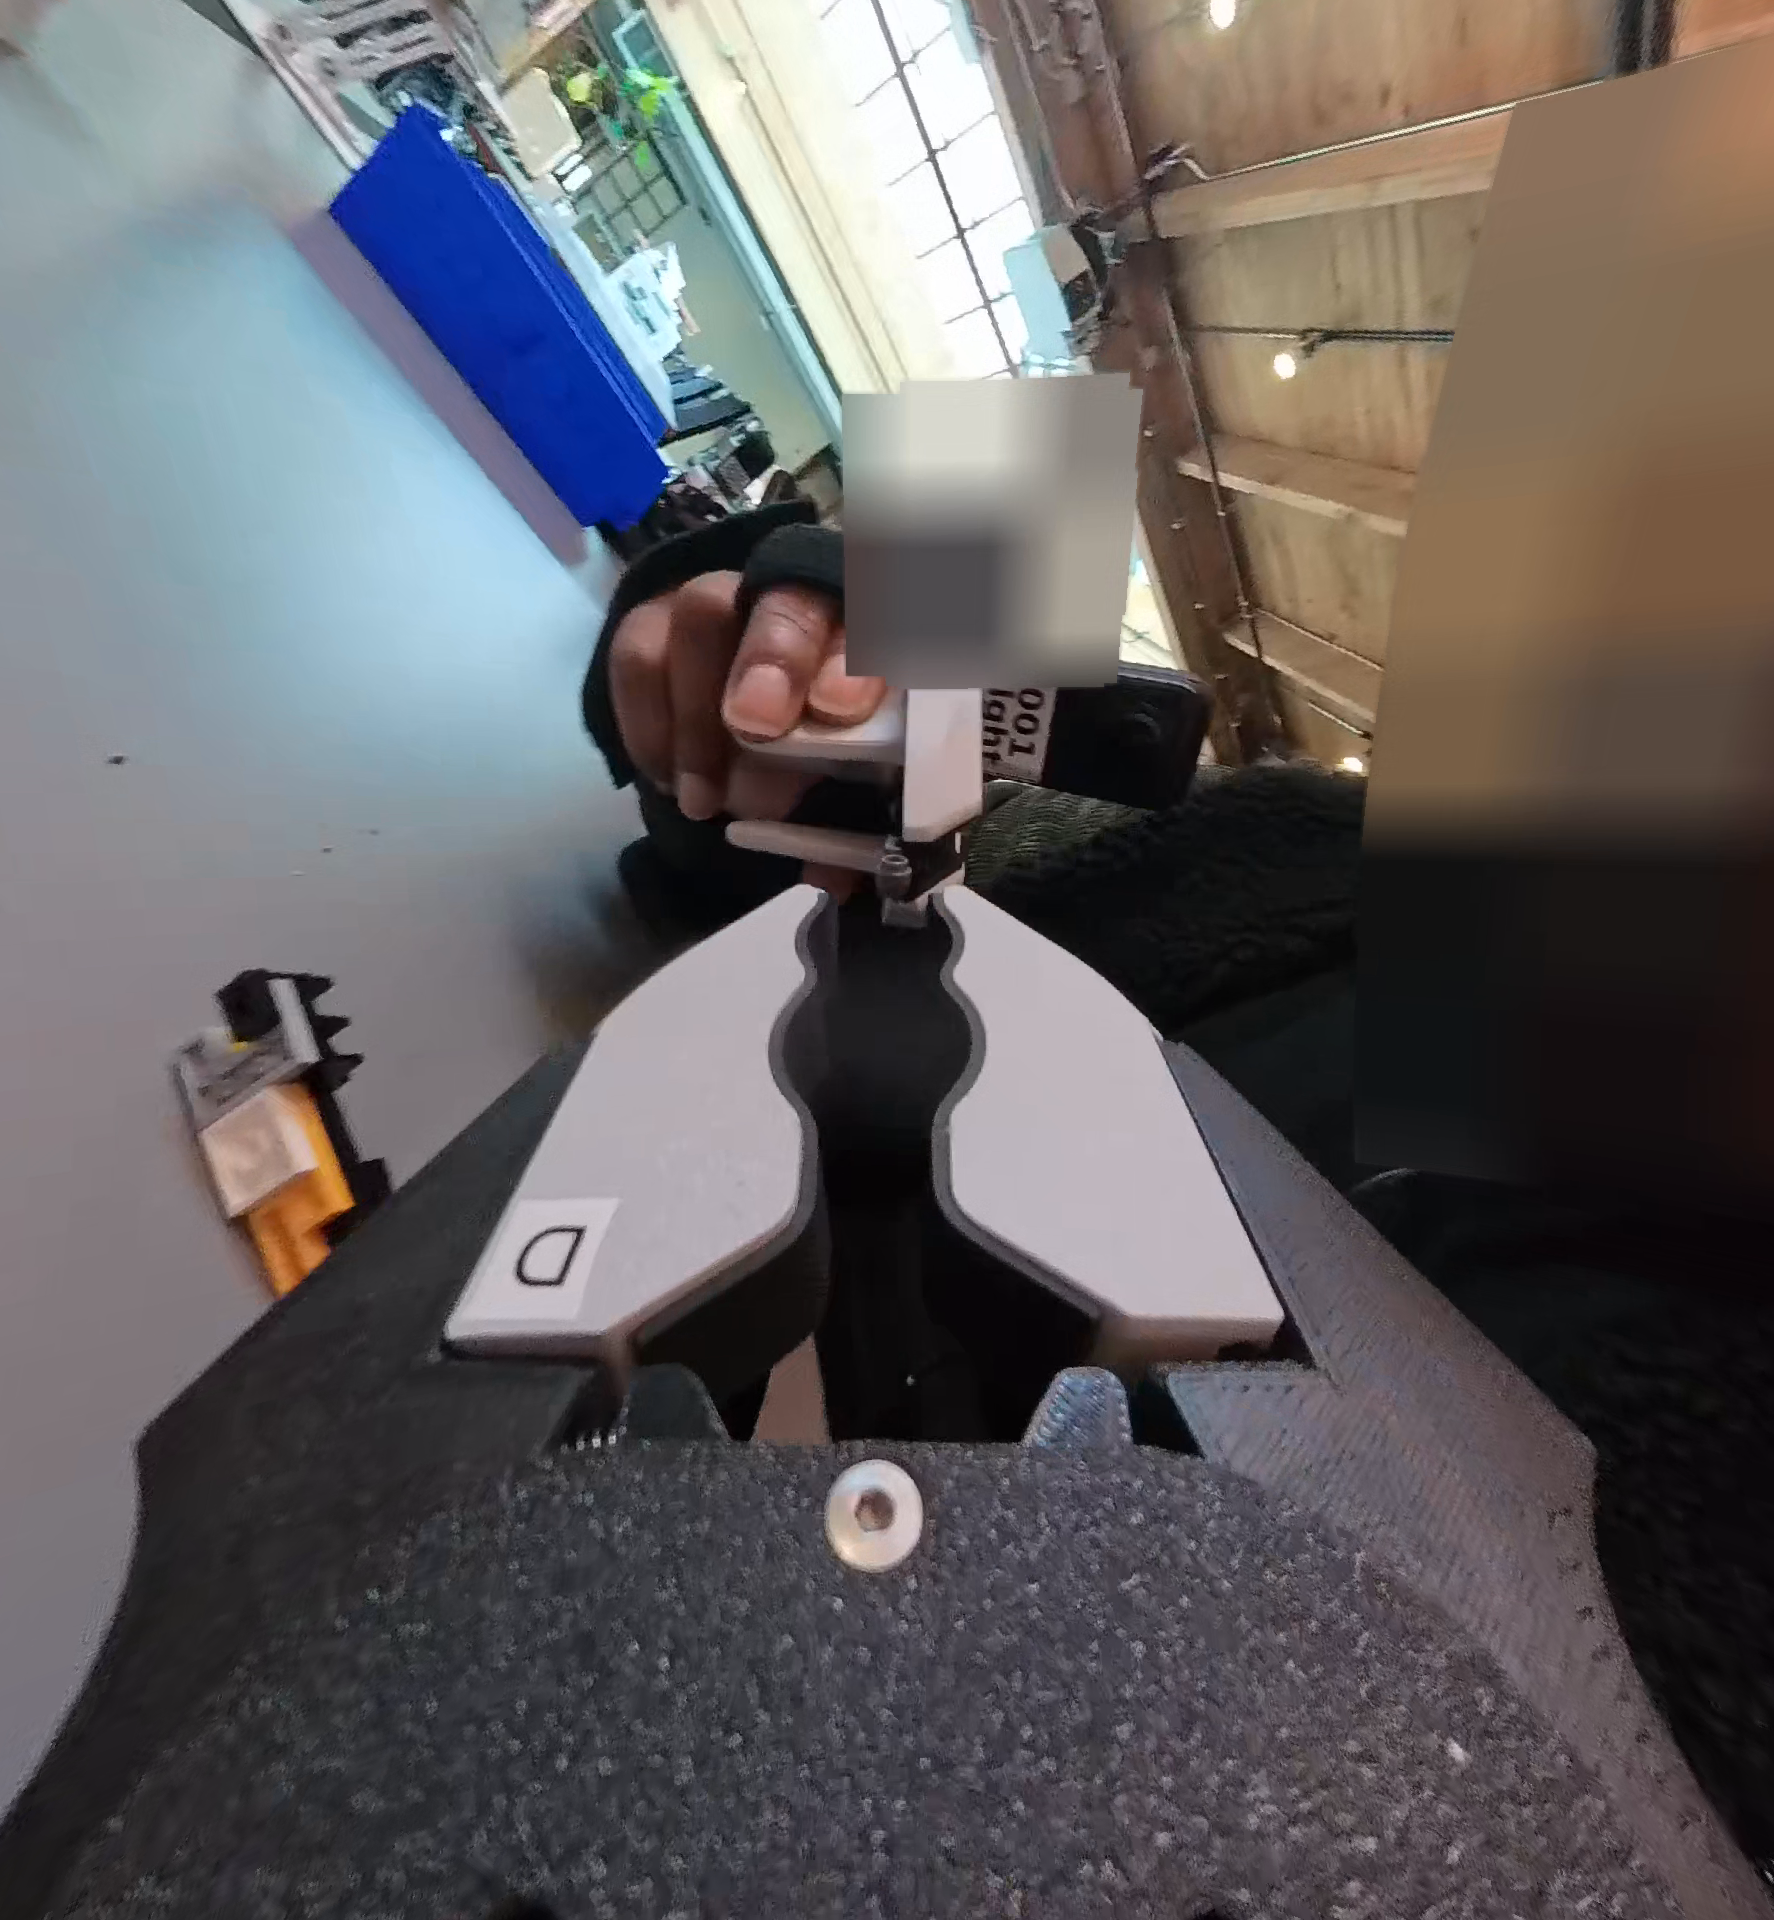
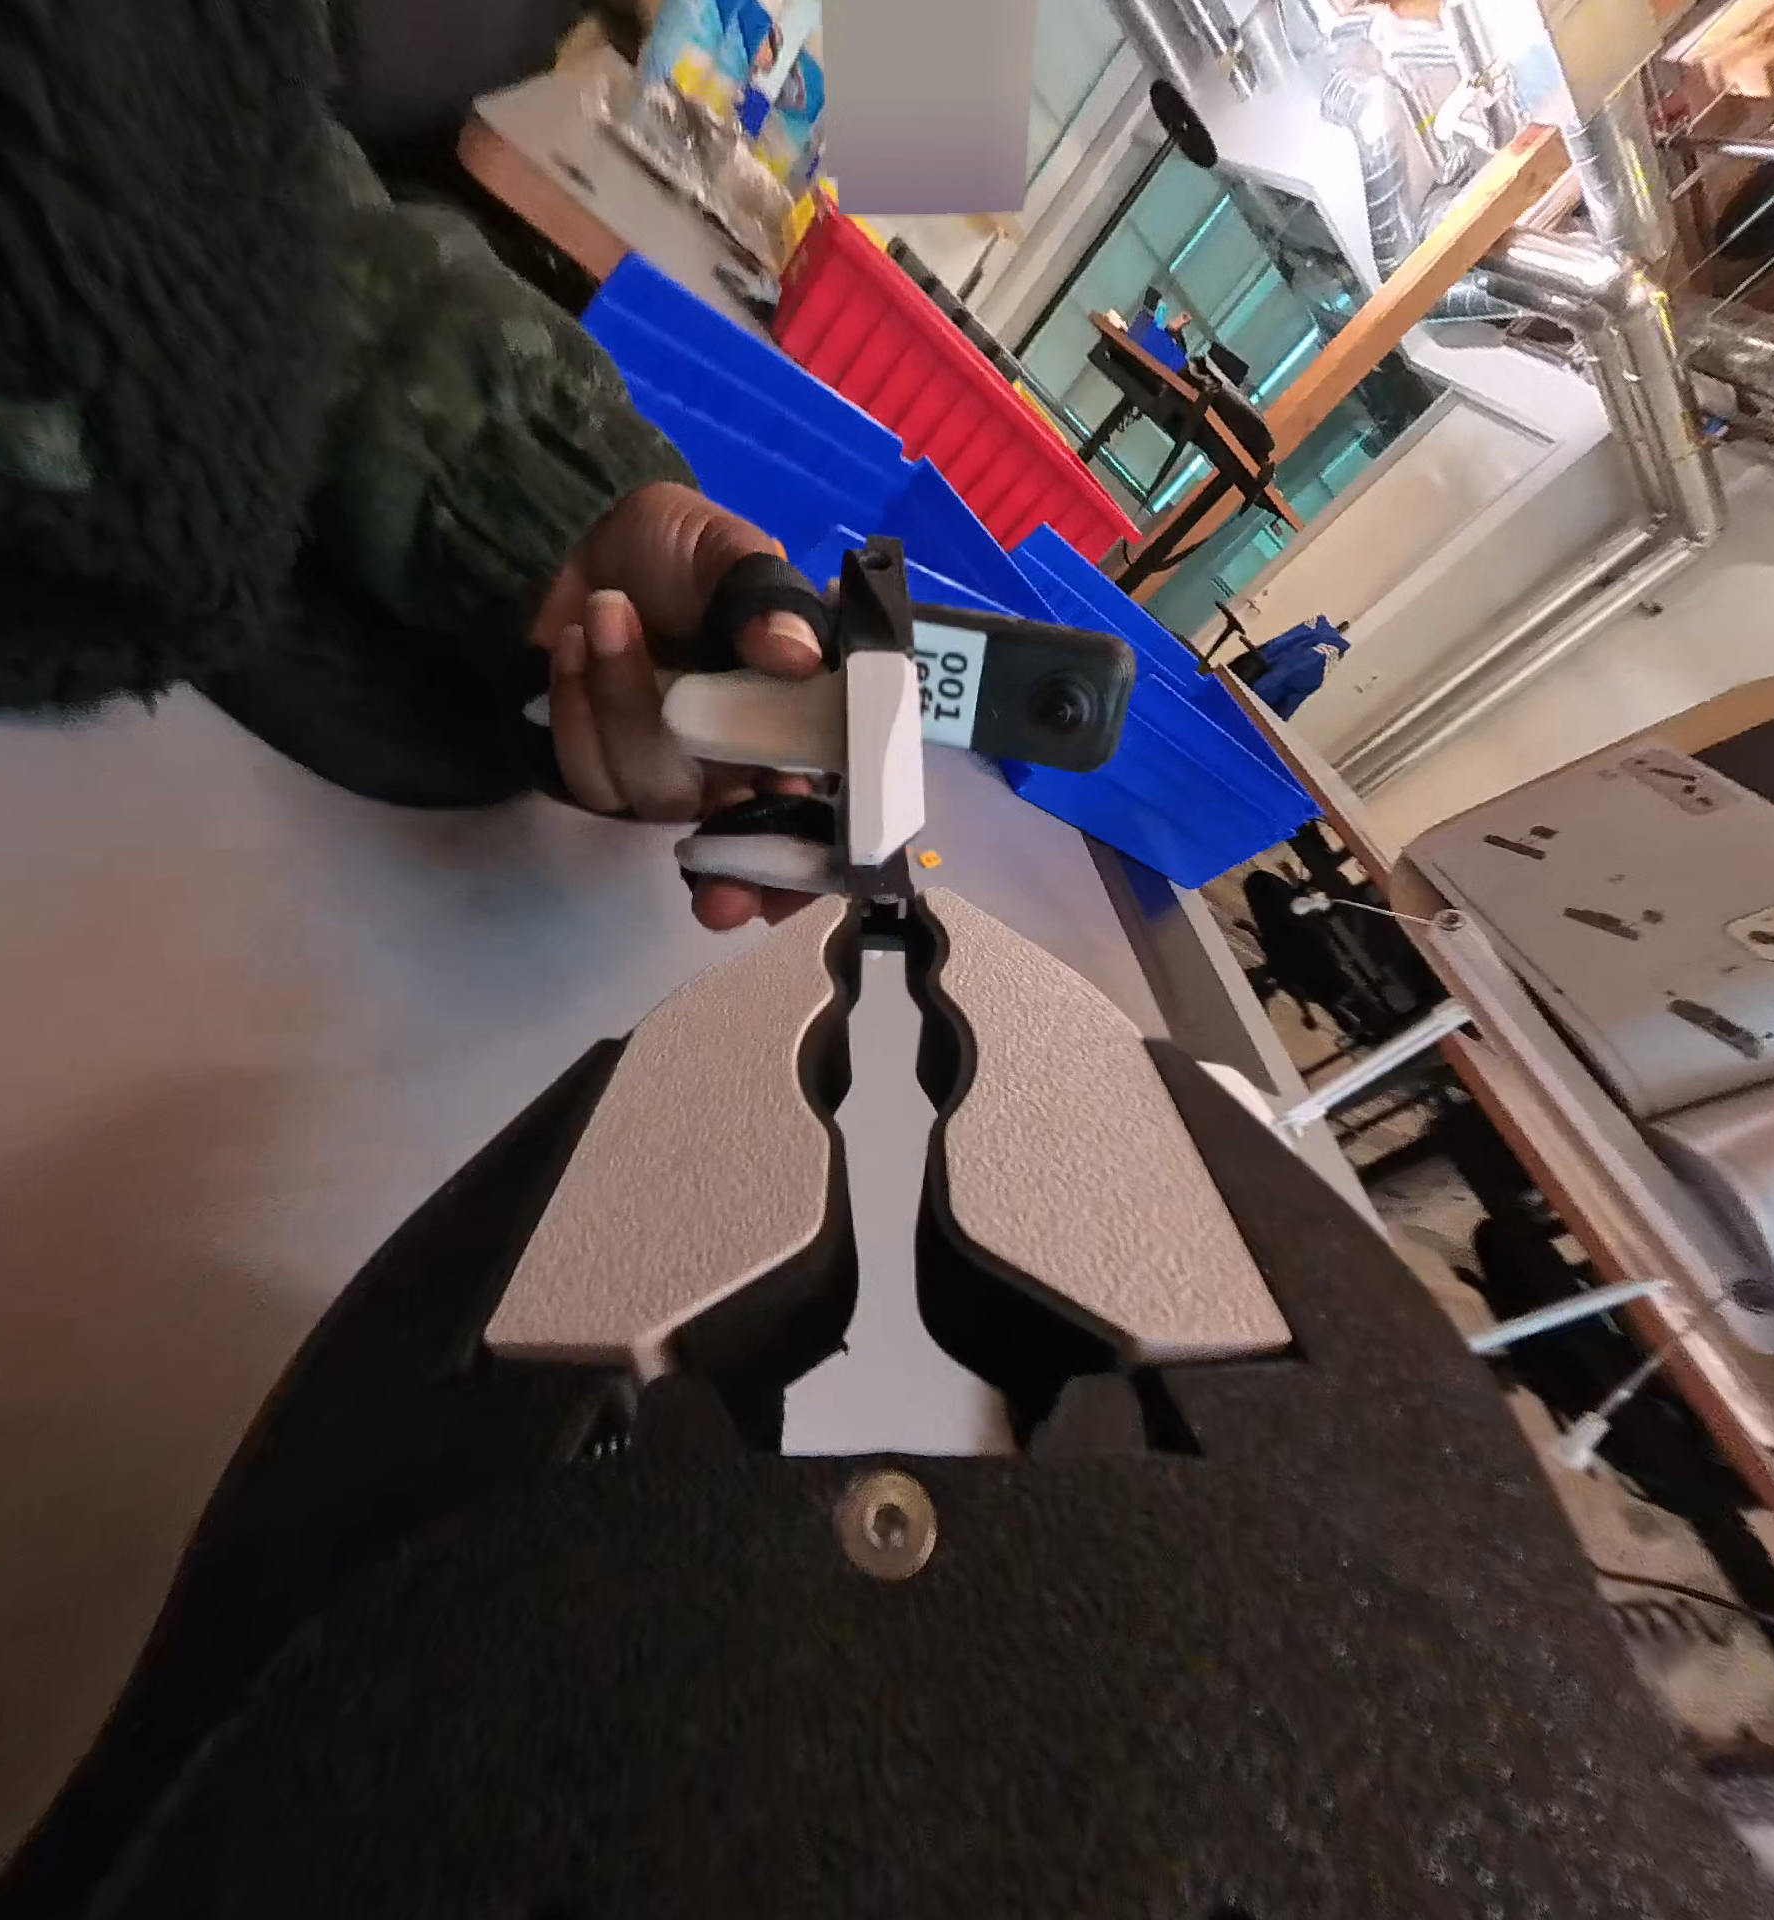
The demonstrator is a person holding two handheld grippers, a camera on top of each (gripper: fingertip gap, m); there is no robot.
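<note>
We see the two grippers meeting tip to tip above a grey table [image 2: 187, 987]. The right gripper [image 2: 885, 935] is clenched on a small dark grey brick [image 1: 904, 894]. The left gripper [image 1: 878, 914] stands slightly parted just beside that brick; whether its pads press it we cannot tell. Blue bins [image 2: 1122, 675] lie beyond the jaws.

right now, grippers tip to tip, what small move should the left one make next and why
Probably ease the left gripper slightly forward before any closing. Its fingers stand apart, and the small grey piece pinched by the right gripper sits only at their tips, nearer one finger, so closing now might catch just an edge.
</note>
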